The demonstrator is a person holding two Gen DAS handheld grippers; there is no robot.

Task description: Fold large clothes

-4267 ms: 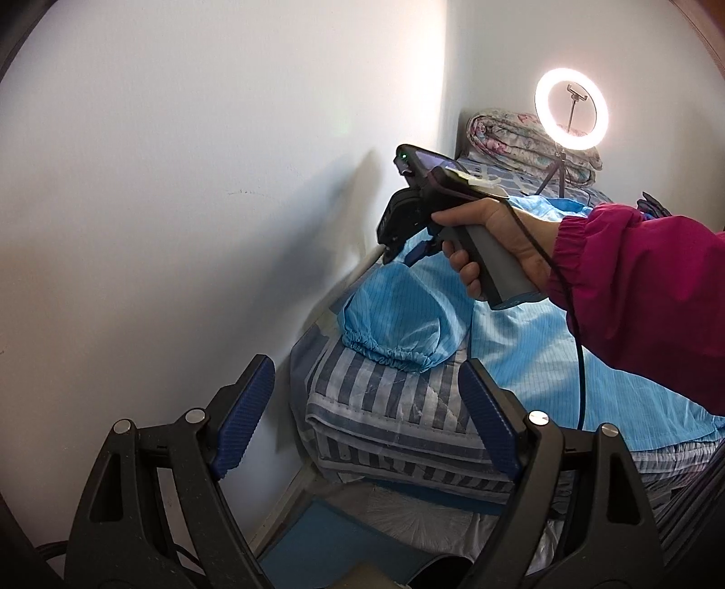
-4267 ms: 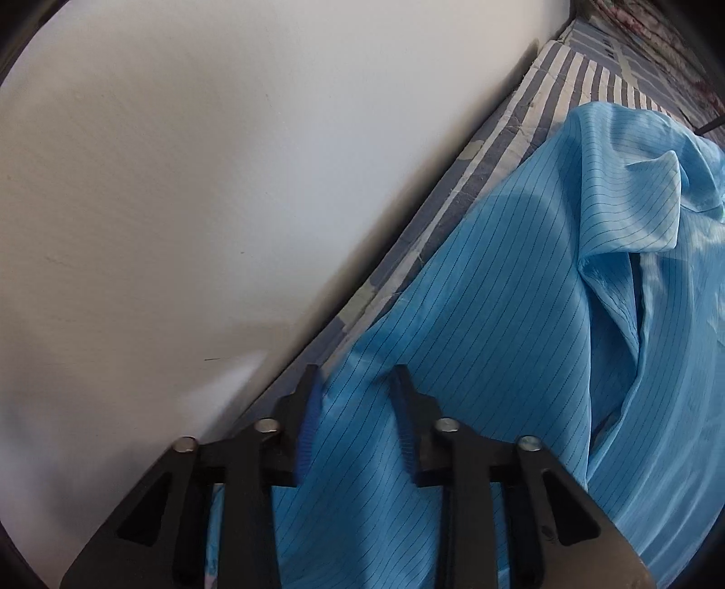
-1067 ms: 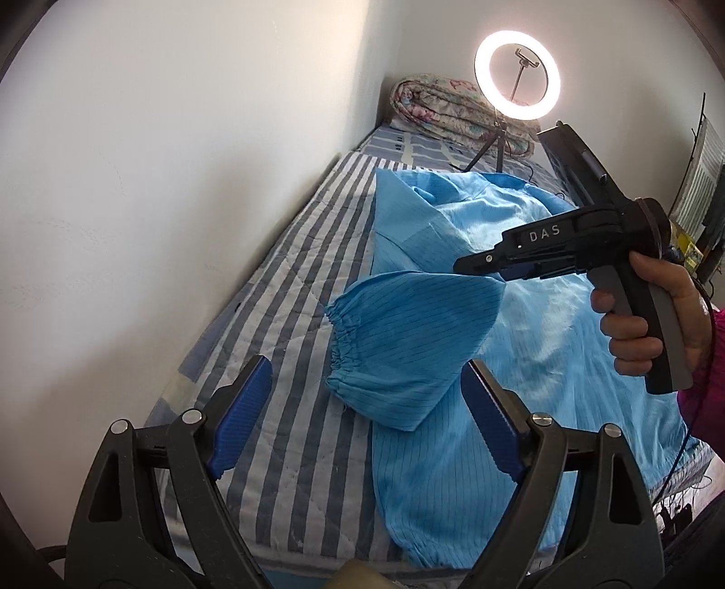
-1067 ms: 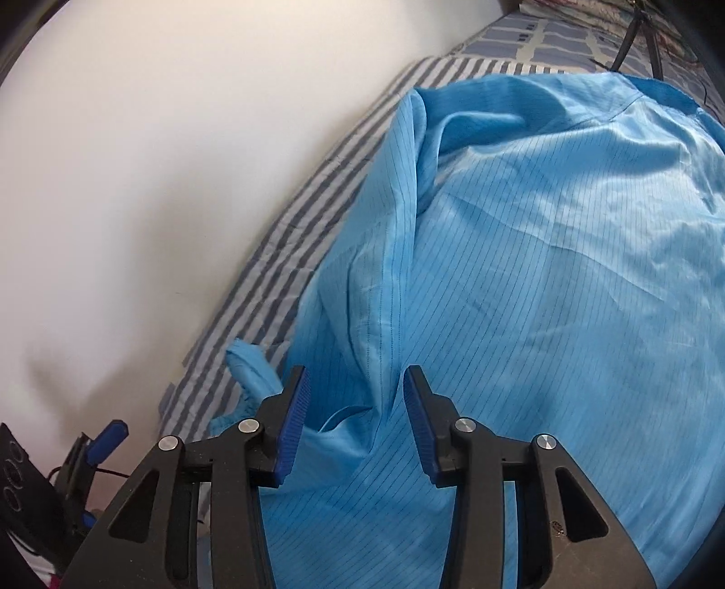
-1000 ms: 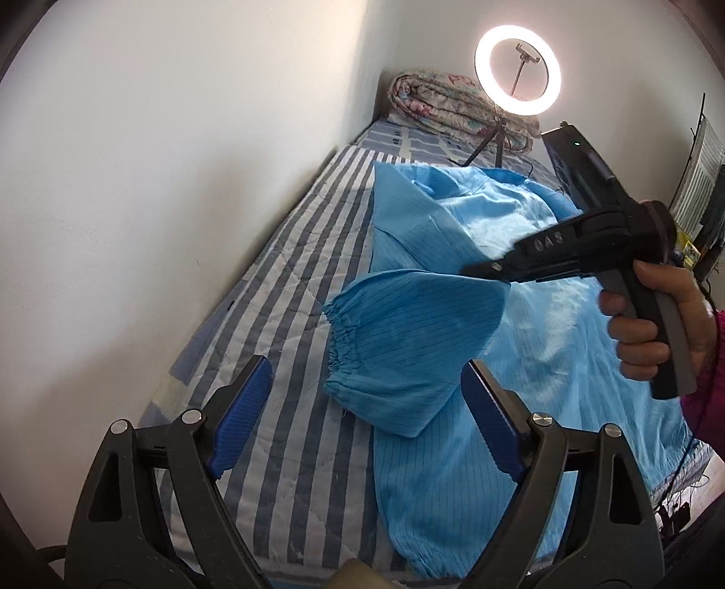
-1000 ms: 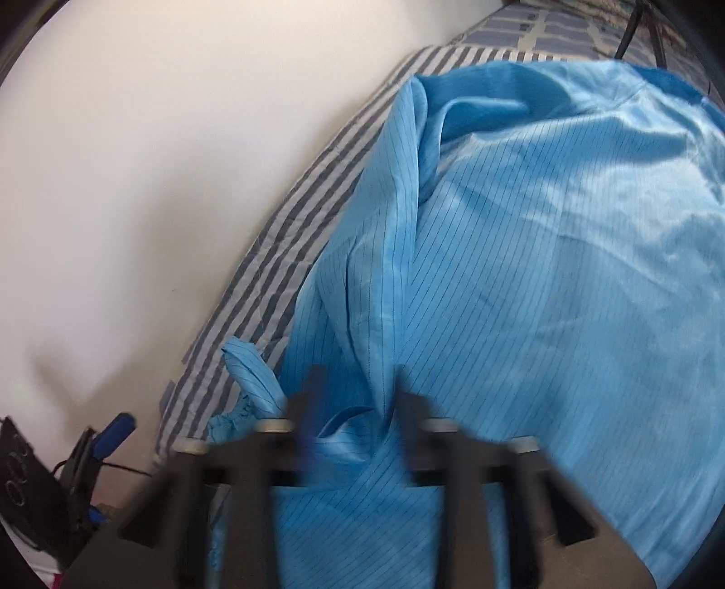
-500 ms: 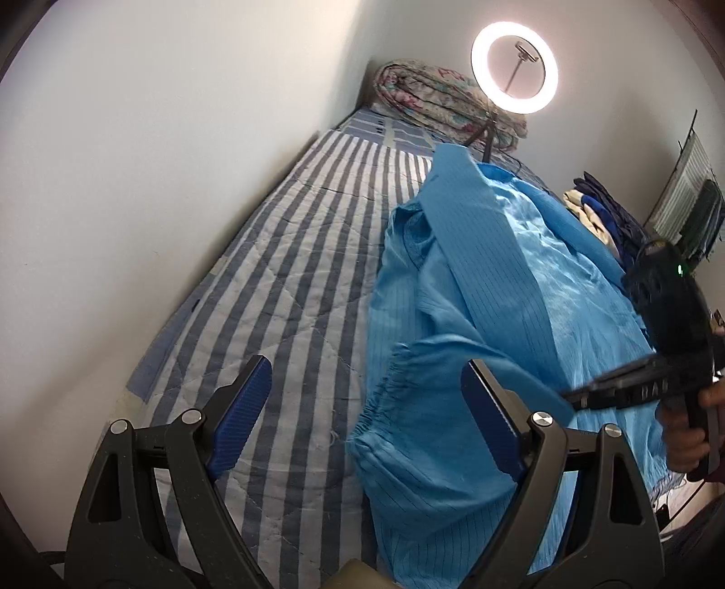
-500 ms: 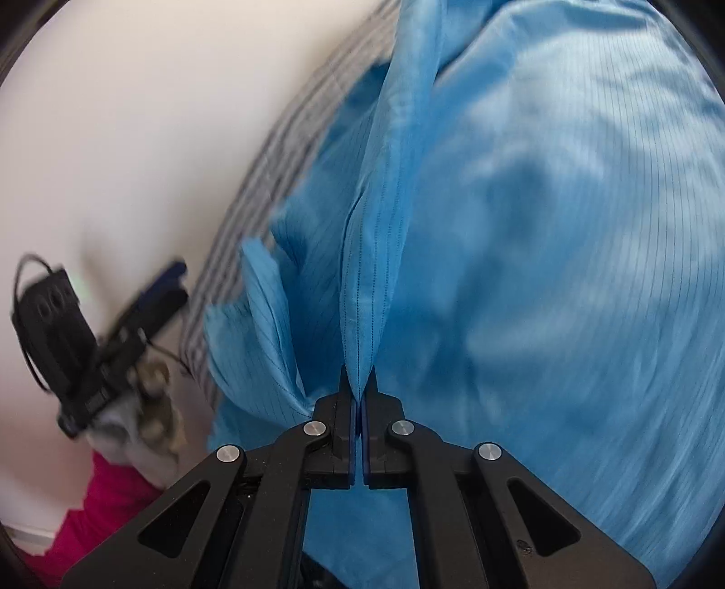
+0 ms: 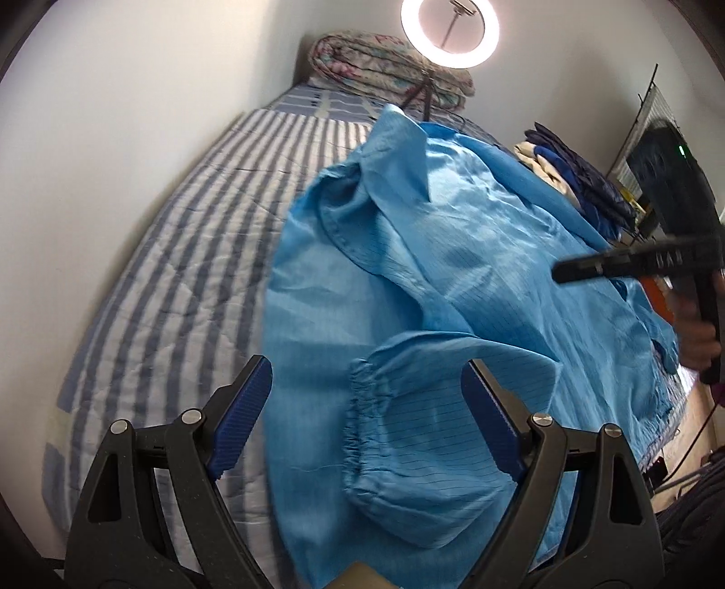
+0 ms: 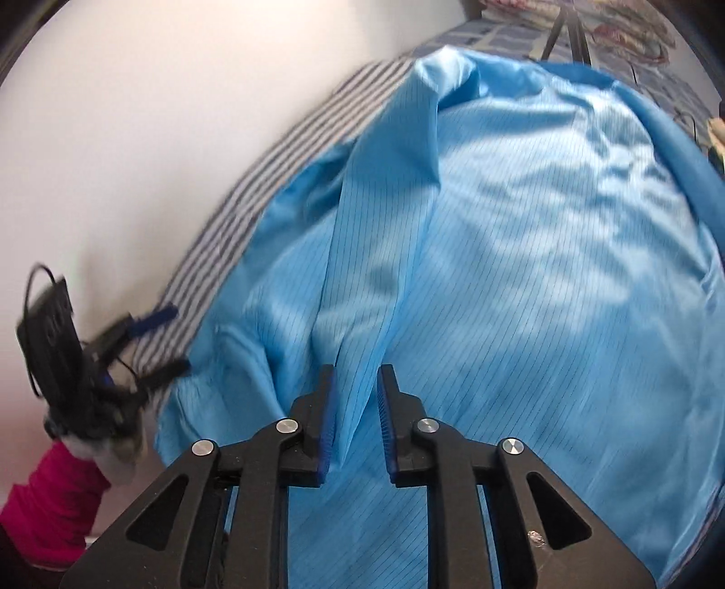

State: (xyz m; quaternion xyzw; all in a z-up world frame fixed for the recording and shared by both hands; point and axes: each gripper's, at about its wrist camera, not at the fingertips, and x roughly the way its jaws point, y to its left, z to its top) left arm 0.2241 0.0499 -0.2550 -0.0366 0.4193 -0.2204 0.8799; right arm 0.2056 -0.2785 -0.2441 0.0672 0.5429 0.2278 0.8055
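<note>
A large light-blue pinstriped coat [image 9: 453,253] lies spread on the striped bed [image 9: 181,253]. One sleeve is folded across it, and its gathered cuff [image 9: 362,407] lies just beyond my left gripper [image 9: 364,367]. That gripper stands open and wide above the cuff, holding nothing. In the right wrist view a raised fold of the coat [image 10: 521,226] runs between the jaws of my right gripper [image 10: 356,371]. Those jaws are opening, and the pads stand apart from the cloth. The right gripper [image 9: 562,272] hovers over the coat's right side. The left gripper [image 10: 154,344] shows blurred at the left.
A white wall [image 9: 113,113] runs along the bed's left side. A ring light [image 9: 451,31] on a tripod [image 10: 566,27] and a folded floral quilt [image 9: 385,59] stand at the bed's far end. A pile of dark and cream clothes [image 9: 575,167] lies at the far right.
The right gripper, shut on a fold of the coat half a second ago, has parted its jaws after pulling the cloth to the right. The left gripper has shifted over the cuff.
</note>
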